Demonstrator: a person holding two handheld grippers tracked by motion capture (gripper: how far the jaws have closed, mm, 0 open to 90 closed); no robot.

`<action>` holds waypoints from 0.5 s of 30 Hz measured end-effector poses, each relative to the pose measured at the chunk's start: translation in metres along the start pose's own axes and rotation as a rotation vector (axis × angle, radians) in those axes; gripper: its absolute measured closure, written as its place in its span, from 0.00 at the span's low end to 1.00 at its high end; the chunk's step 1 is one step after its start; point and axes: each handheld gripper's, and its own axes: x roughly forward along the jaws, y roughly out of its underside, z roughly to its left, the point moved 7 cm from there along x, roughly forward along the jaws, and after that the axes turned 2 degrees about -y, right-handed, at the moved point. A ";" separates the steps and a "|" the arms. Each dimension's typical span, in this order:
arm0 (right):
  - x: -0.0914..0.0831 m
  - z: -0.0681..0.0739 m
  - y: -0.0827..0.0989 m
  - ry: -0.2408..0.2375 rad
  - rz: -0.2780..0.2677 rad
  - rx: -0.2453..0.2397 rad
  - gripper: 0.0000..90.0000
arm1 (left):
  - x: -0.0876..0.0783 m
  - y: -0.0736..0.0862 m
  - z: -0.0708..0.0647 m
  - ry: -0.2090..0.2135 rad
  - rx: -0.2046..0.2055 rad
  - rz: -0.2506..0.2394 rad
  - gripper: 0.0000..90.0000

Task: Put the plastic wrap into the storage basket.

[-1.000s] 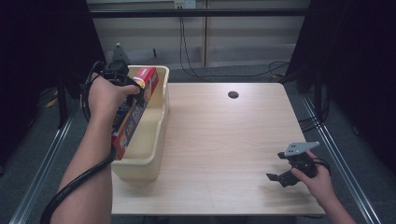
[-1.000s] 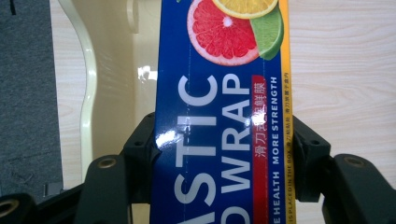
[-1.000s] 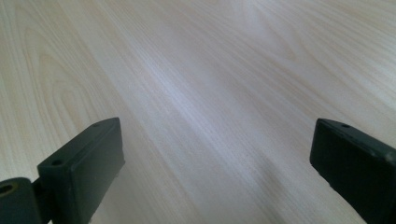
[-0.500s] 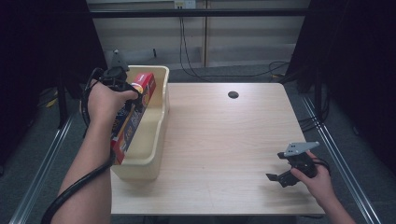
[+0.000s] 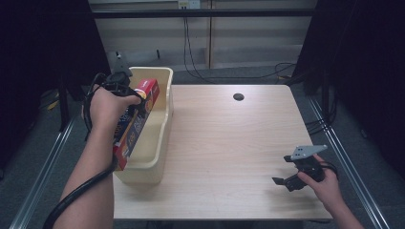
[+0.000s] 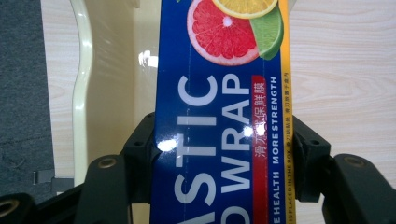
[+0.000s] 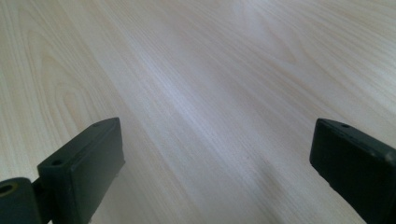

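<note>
A long blue and red plastic wrap box (image 5: 137, 122) with citrus pictures (image 6: 219, 93) slants over the cream bin (image 5: 165, 119). Its lower end points at the bin's near left corner. Whether it touches the bin I cannot tell. My left gripper (image 5: 128, 99) is shut on the box near its upper end, and both jaws press its sides in the left gripper view (image 6: 224, 154). My right gripper (image 5: 286, 180) rests low over the table's near right corner, open, with bare wood between its jaws (image 7: 215, 168).
The bin stands at the wooden table's (image 5: 229, 143) left edge, its pale rim (image 6: 80, 93) beside the box. A dark round hole (image 5: 238, 97) marks the table's far side. Cables (image 5: 191, 52) run along the floor behind the table.
My left hand has shifted a little downward and nearer with the box still gripped. The right gripper has stayed in place.
</note>
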 end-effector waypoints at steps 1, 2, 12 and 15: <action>0.000 0.000 0.000 0.001 0.000 -0.001 0.03 | 0.001 0.000 0.001 -0.002 0.005 0.001 0.45; 0.001 0.000 0.000 -0.001 -0.001 -0.006 0.03 | 0.003 0.001 0.001 0.000 0.001 0.002 0.45; 0.001 0.000 0.000 0.002 0.001 -0.004 0.03 | 0.010 0.003 0.007 -0.006 -0.005 0.017 0.45; 0.001 0.000 0.000 0.002 0.002 -0.003 0.03 | 0.011 0.004 0.008 -0.007 -0.011 0.024 0.45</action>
